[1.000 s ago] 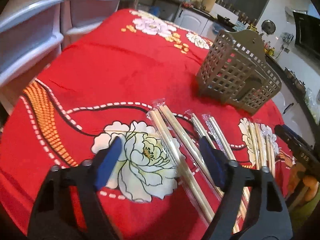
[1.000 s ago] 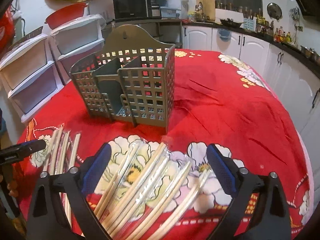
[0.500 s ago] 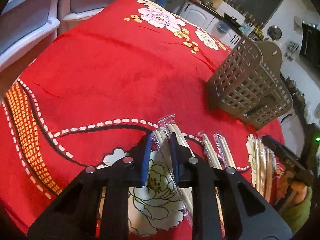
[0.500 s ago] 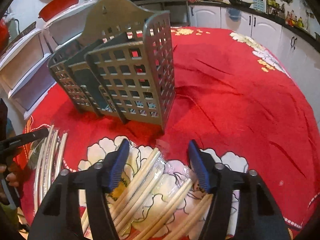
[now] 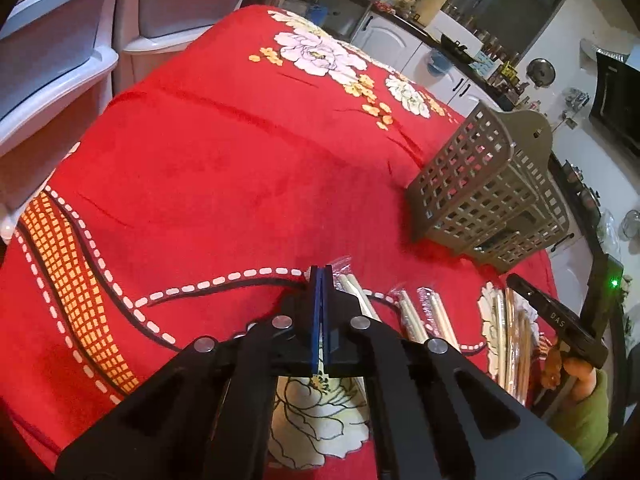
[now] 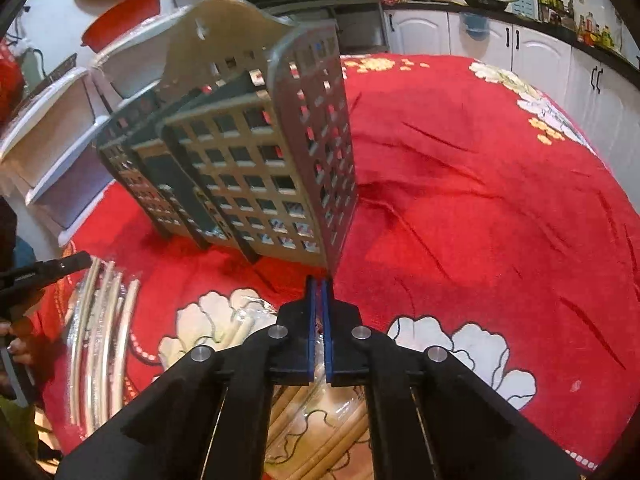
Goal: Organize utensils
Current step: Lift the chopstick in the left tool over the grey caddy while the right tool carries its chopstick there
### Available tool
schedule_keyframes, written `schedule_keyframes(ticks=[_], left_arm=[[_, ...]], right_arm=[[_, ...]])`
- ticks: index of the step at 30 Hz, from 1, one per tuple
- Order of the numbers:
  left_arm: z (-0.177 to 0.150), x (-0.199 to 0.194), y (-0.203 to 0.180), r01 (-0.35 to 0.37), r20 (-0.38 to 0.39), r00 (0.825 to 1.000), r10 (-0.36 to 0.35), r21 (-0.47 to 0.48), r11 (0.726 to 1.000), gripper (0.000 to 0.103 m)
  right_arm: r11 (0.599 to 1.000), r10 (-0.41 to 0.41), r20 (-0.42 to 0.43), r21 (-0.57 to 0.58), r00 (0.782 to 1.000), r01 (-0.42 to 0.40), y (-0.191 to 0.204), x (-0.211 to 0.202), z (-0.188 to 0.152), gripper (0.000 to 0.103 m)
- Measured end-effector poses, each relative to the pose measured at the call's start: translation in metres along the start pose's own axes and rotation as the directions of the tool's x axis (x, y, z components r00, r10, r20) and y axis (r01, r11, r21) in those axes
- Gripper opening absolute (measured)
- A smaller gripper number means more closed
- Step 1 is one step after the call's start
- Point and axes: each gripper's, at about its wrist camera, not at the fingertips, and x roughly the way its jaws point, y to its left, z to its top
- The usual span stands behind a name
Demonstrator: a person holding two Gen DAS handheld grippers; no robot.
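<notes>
Several pairs of wrapped wooden chopsticks [image 5: 416, 312] lie on a red flowered tablecloth [image 5: 224, 168]. A grey lattice utensil holder [image 5: 492, 200] stands beyond them, and shows close up in the right wrist view [image 6: 256, 168]. My left gripper [image 5: 321, 276] is shut, its blue pads pinched on the end of a wrapped chopstick pair [image 5: 352, 284]. My right gripper [image 6: 319, 284] is shut on the clear wrapper of a chopstick pair [image 6: 316, 400], just in front of the holder's near corner. More wrapped chopsticks [image 6: 100, 328] lie at the left.
White plastic drawer units [image 5: 60, 48] stand by the table's left edge. Kitchen counters and cabinets [image 6: 520, 40] run along the back. The other gripper's black body [image 5: 556, 316] shows at the right of the left wrist view.
Both grippers went from wide open to shut while moving down and forward onto the wrapped chopsticks. The holder now looms closer in the right wrist view.
</notes>
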Motion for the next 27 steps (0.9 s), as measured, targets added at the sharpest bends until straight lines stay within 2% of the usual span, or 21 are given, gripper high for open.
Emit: schedule_keyframes(ticks=[4, 12, 27], left_arm=[[0.001, -0.010, -0.004, 0.017, 0.025, 1.000, -0.017, 0.012, 1.000, 0.000], [0.007, -0.041, -0.023, 0.051, 0.097, 0.994, -0.056, 0.057, 0.997, 0.000], [0.025, -0.104, -0.075, 0.101, 0.236, 0.961, -0.143, 0.182, 0.978, 0.000]], right_arm=[[0.999, 0.026, 0.041, -0.036, 0.999, -0.025, 0.008, -0.021, 0.004, 0.001], [0.996, 0.034, 0.140, -0.083, 0.990, -0.022, 0.024, -0.063, 0.011, 0.001], [0.980, 0.119, 0.287, -0.190, 0.951, -0.065, 0.060, -0.131, 0.029, 0.001]])
